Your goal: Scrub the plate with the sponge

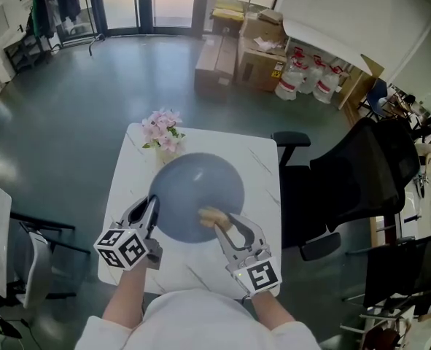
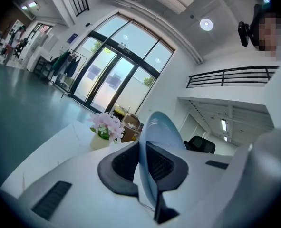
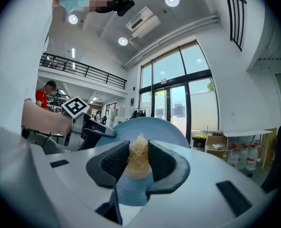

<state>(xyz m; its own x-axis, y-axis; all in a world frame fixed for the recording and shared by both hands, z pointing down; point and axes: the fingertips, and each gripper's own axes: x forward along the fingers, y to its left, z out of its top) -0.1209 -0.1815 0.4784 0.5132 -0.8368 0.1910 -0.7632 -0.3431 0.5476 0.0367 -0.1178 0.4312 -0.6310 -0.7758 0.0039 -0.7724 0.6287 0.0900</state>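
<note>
A large blue-grey plate (image 1: 197,195) is held tilted above the white table (image 1: 259,162). My left gripper (image 1: 151,208) is shut on its left rim; in the left gripper view the plate (image 2: 163,134) runs edge-on between the pads. My right gripper (image 1: 226,223) is shut on a tan fibrous sponge (image 1: 212,216), which lies against the plate's lower right face. In the right gripper view the sponge (image 3: 138,163) sits pinched between the dark pads, with the plate (image 3: 150,132) right behind it and the left gripper (image 3: 85,125) on the plate's left edge.
A small pot of pink flowers (image 1: 162,132) stands at the table's far left corner, just beyond the plate. A black office chair (image 1: 361,181) is close to the table's right side. Cardboard boxes (image 1: 233,57) and water jugs (image 1: 310,79) stand on the floor further back.
</note>
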